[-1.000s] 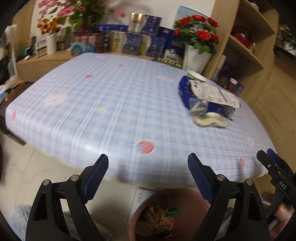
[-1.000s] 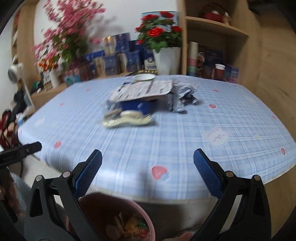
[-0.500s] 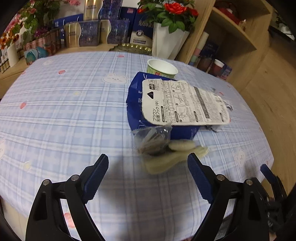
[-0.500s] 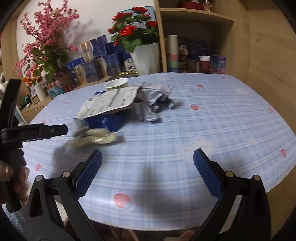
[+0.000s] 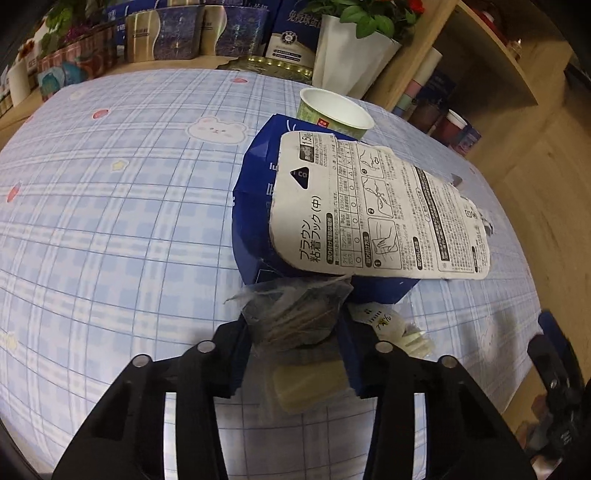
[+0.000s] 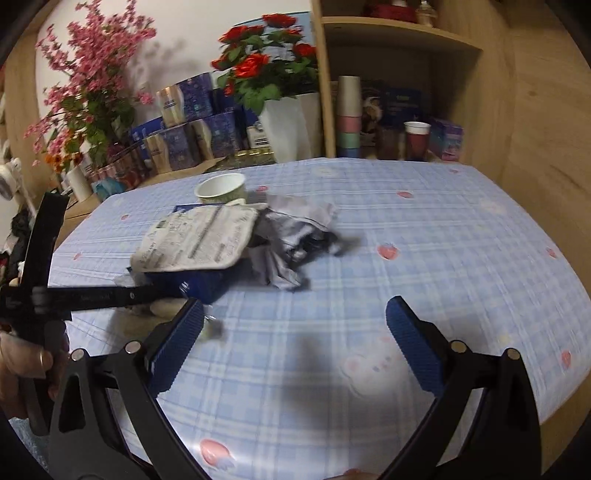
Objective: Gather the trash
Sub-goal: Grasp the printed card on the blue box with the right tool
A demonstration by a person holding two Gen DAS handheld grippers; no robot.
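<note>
A trash pile lies on the blue checked tablecloth (image 5: 110,221). It holds a blue carton (image 5: 255,221), a white printed card (image 5: 376,210) on top of it, a crumpled clear wrapper (image 5: 295,314), a pale yellow packet (image 5: 306,384) and a green paper cup (image 5: 336,114). My left gripper (image 5: 293,336) is shut on the clear wrapper at the near side of the pile. My right gripper (image 6: 295,339) is open and empty above the cloth. It is to the right of the card (image 6: 199,236), and crumpled grey paper (image 6: 295,236) lies ahead of it.
A white vase of red roses (image 6: 288,122), blue boxes (image 5: 166,33) and pink flowers (image 6: 88,85) stand behind the table. A wooden shelf (image 6: 399,92) with cups is at the right. The left gripper's body (image 6: 92,295) crosses the right wrist view.
My left gripper has moved forward over the table to the pile and has shut on the clear wrapper. My right gripper has moved forward over the table and stays open.
</note>
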